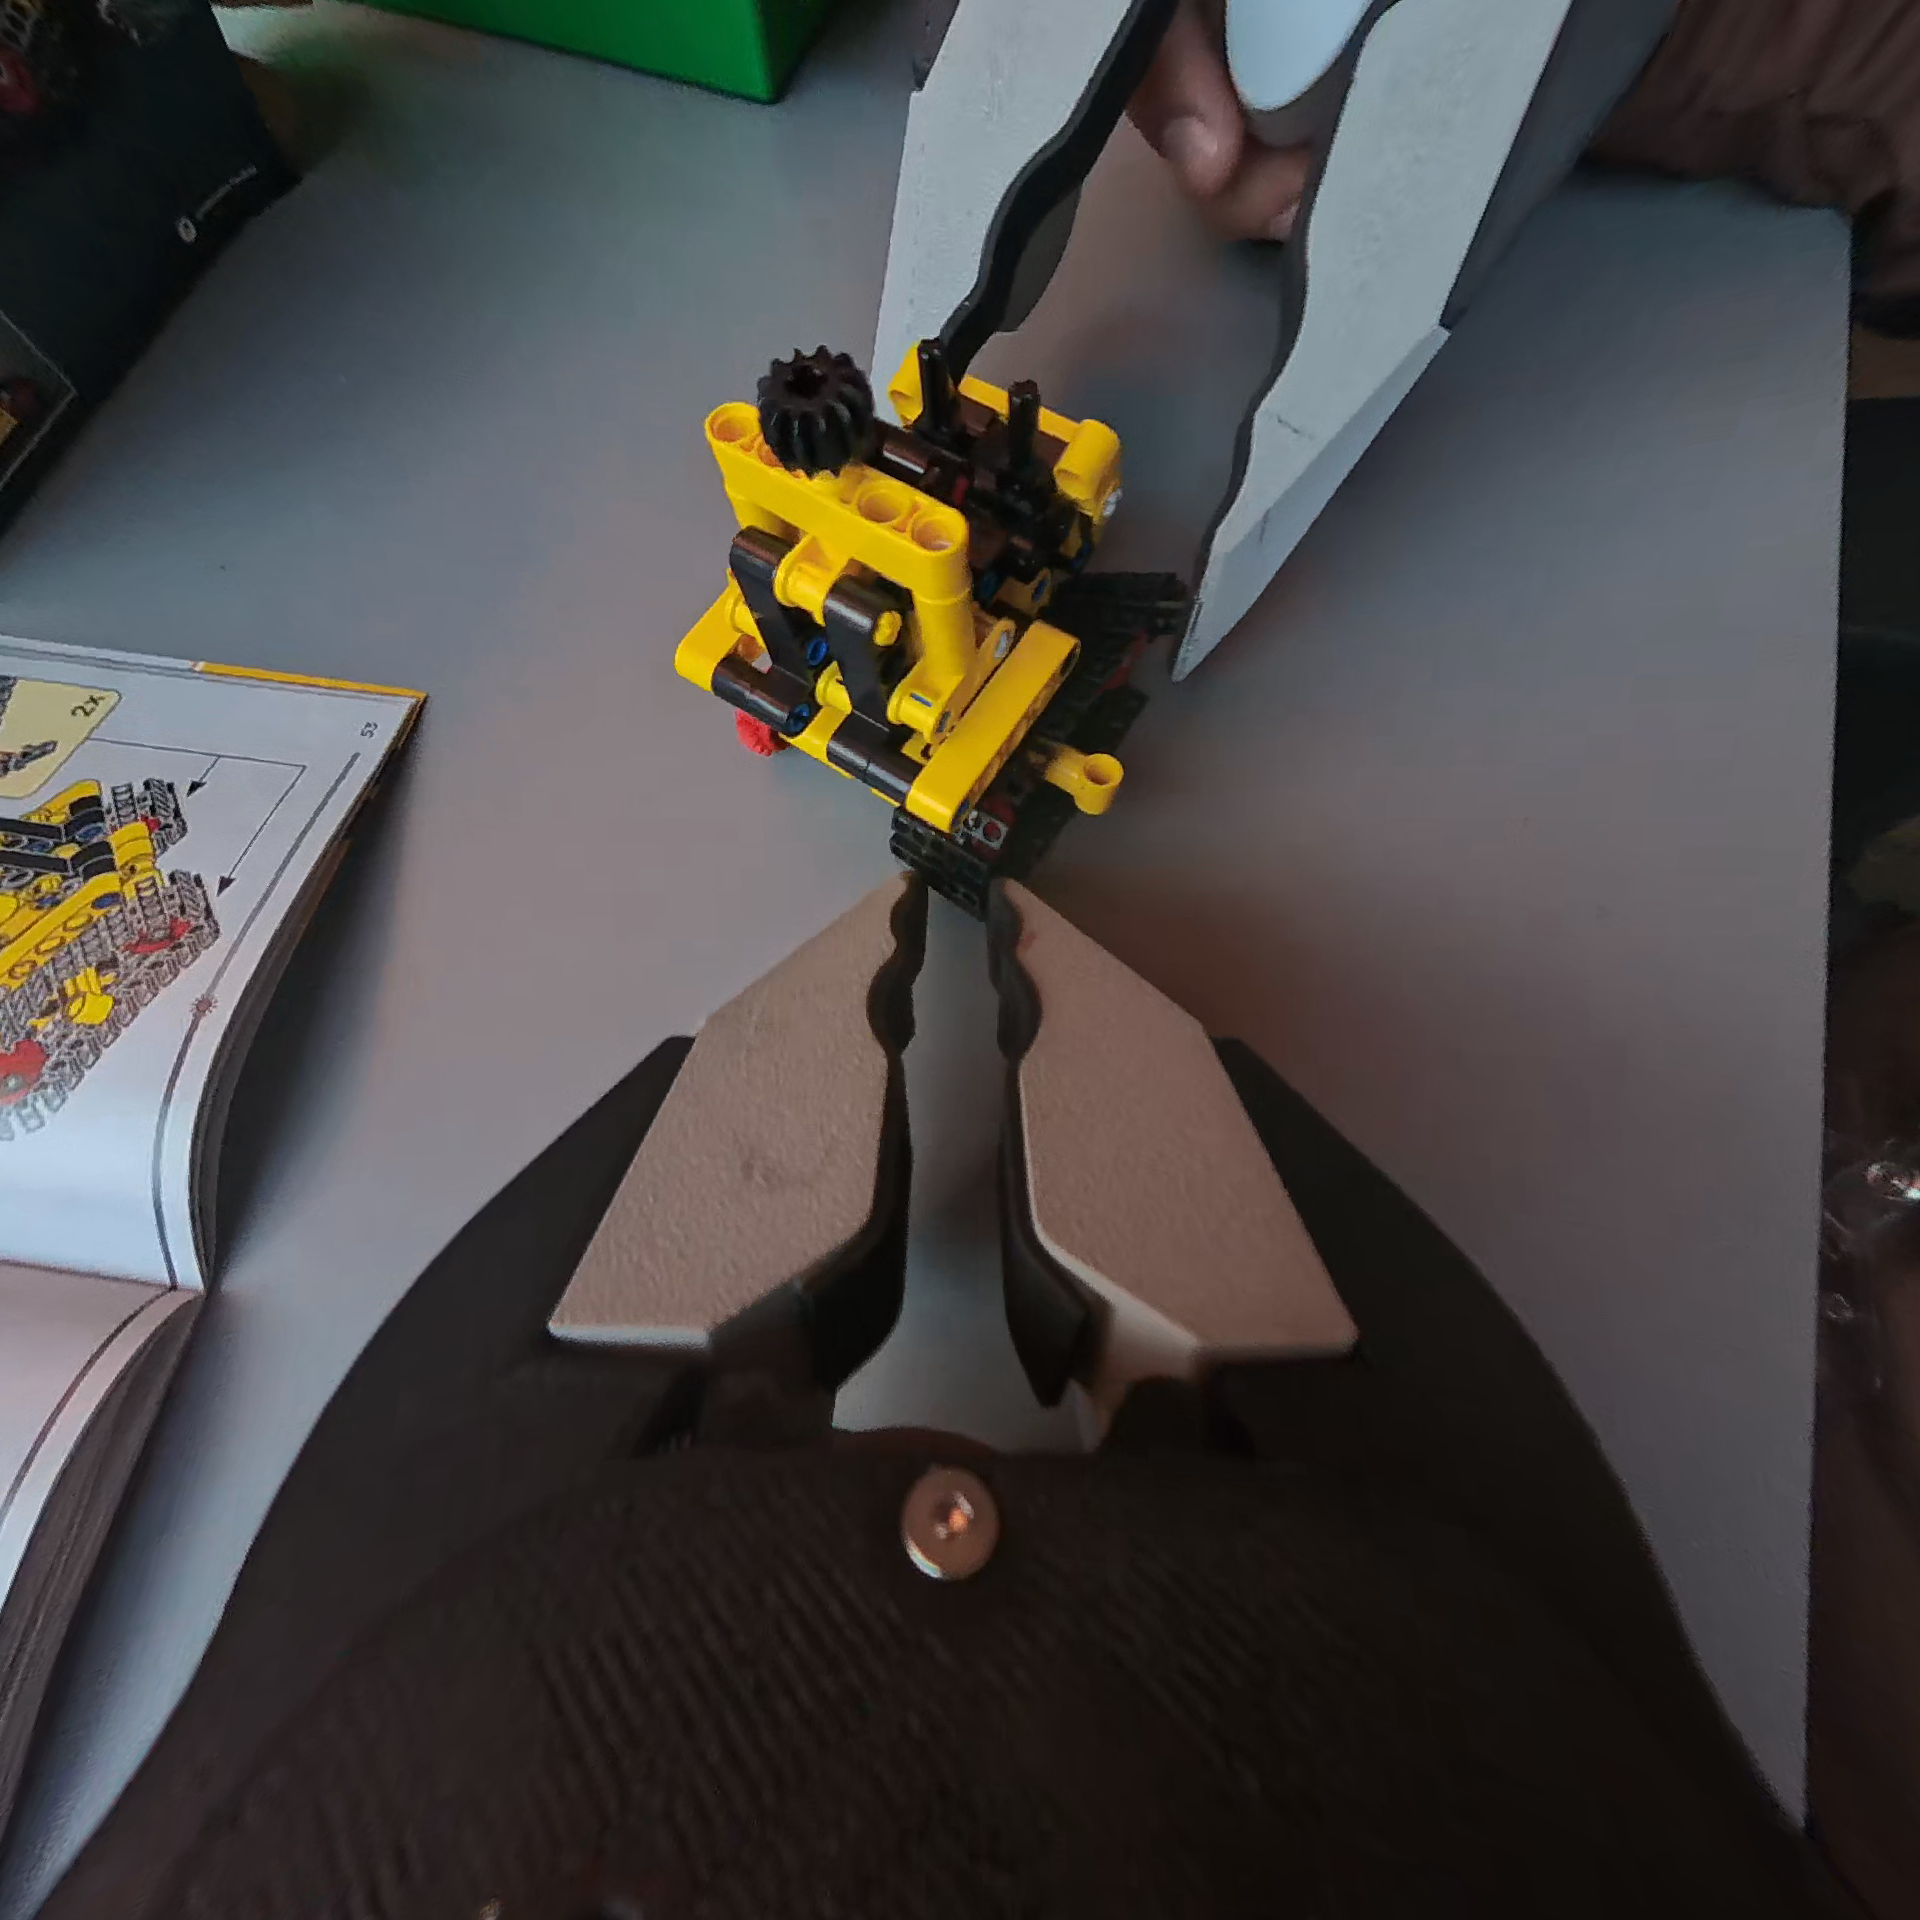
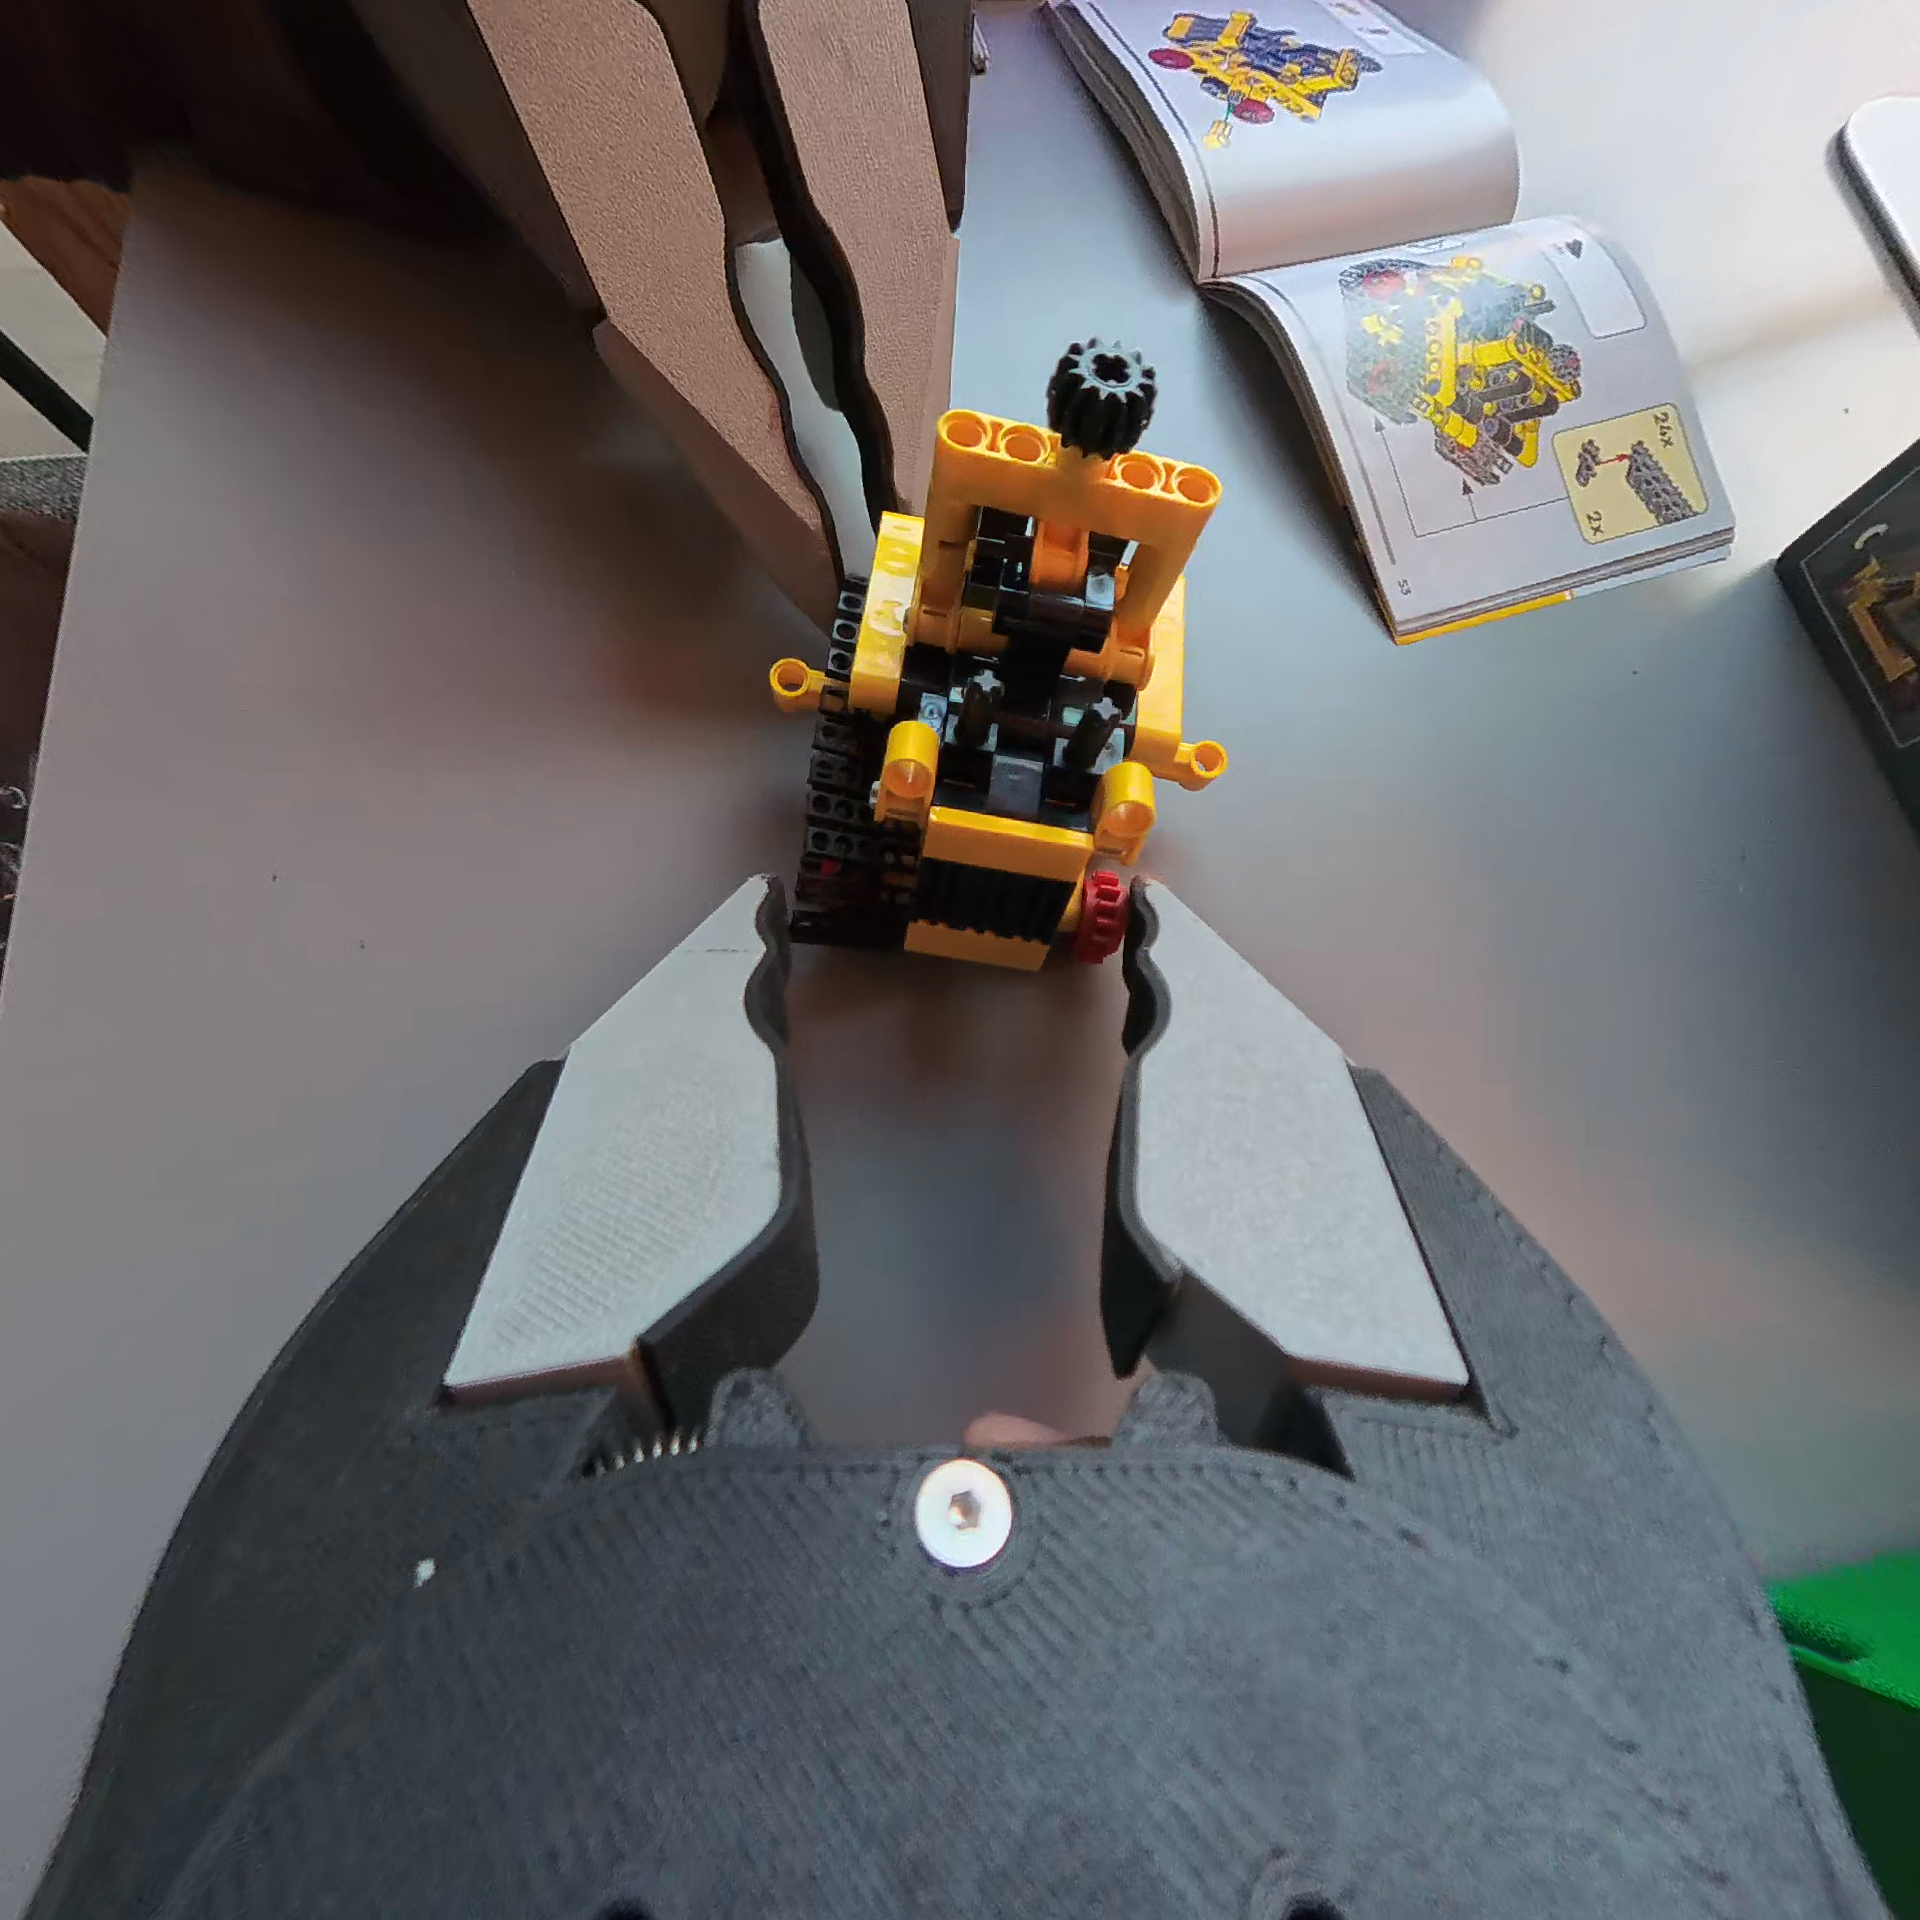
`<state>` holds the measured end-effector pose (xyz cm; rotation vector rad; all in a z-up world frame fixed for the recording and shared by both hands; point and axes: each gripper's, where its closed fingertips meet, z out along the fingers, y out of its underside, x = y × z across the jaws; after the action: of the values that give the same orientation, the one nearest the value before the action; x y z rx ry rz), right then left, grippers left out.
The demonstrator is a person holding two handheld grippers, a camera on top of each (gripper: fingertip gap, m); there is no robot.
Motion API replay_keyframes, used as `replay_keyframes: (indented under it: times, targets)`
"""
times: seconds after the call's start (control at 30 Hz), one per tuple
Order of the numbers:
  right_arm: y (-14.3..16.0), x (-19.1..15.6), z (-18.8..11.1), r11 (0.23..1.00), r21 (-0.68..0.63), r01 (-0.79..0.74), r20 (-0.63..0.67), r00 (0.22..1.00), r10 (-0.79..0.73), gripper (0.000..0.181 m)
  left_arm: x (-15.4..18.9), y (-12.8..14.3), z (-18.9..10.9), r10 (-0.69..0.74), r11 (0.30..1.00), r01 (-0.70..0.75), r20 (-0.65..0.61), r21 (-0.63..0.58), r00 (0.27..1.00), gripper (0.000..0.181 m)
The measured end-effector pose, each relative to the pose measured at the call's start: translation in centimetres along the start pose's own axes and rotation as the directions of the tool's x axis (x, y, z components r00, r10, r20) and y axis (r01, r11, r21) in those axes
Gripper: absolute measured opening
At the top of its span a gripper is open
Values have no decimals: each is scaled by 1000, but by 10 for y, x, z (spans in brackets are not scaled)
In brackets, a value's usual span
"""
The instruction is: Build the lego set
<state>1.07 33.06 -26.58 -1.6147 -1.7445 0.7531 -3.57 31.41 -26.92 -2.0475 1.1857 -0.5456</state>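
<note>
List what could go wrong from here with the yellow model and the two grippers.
1. The left gripper pinches only the black track at one end of the lego model; the track may peel off or the model may swing.
2. The right gripper is open around the other end, one finger right beside the red gear; closing could push that gear askew.
3. The black gear stands tall on top and could be knocked.
</note>
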Motion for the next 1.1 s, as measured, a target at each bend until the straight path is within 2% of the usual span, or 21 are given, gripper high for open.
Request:
replay_keyframes:
  times: [0.17,0.5,0.77,0.9,1.0,1.1]
  targets:
    - [-6,-1,4,999,8,36,-18,999,-36,61,-4,4,-2,-63,998,63,-19,-5,998,4]
    - [-7,3,2,999,13,39,-42,998,-38,62,-1,10,-6,-91,996,90,-87,-25,992,8]
    - [-9,13,-21,987,111,-119,4,993,119,64,2,8,-16,-94,995,98,-152,19,984,21]
    - [-5,7,-17,989,79,-127,30,992,125,65,2,5,-17,-23,999,27,-103,43,994,25]
    - [3,5,-9,992,28,-119,25,993,119,66,-2,0,-16,-1,998,5,-61,65,998,24]
    - [0,5,-6,994,32,-106,20,994,105,65,2,-5,-15,21,996,-16,-54,87,998,17]
